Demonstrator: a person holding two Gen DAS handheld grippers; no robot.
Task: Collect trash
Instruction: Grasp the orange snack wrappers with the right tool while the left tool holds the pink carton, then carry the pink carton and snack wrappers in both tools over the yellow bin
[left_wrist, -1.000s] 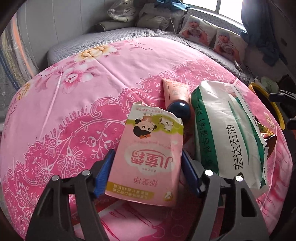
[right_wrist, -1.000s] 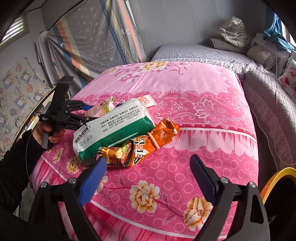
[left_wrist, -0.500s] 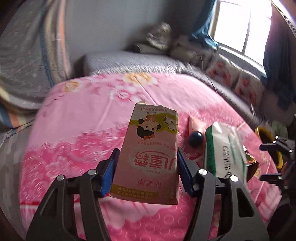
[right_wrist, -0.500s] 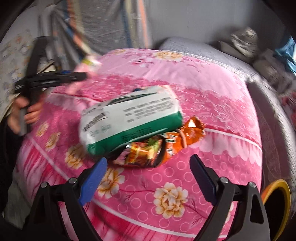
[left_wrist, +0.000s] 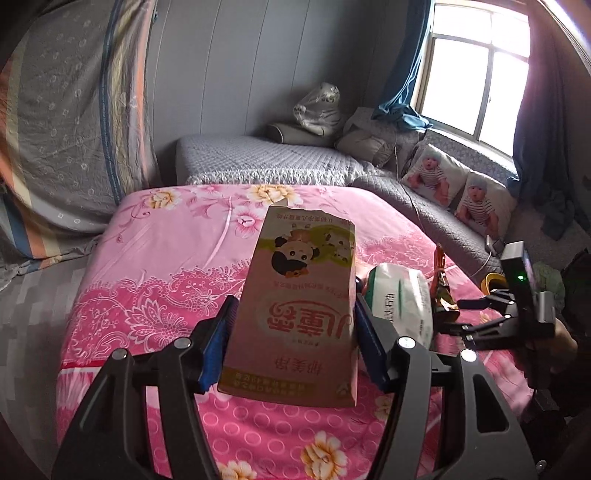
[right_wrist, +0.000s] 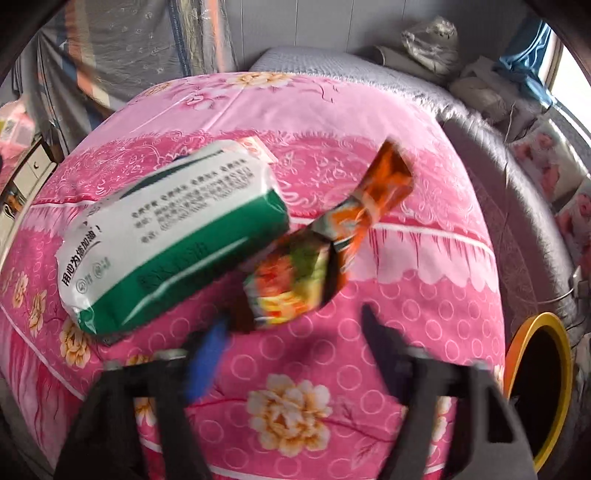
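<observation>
My left gripper (left_wrist: 293, 341) is shut on a pink paper carton (left_wrist: 295, 310) with a cartoon cow, held up above the pink floral bed (left_wrist: 155, 295). A white and green plastic pack (right_wrist: 173, 236) lies on the bed, also seen in the left wrist view (left_wrist: 400, 299). An orange snack wrapper (right_wrist: 325, 254) lies against it, with its end sticking up. My right gripper (right_wrist: 291, 332) is blurred, its jaws apart, just in front of the wrapper. It shows in the left wrist view (left_wrist: 469, 314) at the right.
A yellow-rimmed bin (right_wrist: 539, 391) stands at the bed's right side. A grey quilted couch (left_wrist: 266, 158) with pillows and baby-print cushions (left_wrist: 458, 188) runs behind the bed. A striped curtain (left_wrist: 66, 122) hangs at the left.
My left gripper has lifted the pink carton higher off the bed. My right gripper has moved in close to the orange wrapper, and its jaws have narrowed.
</observation>
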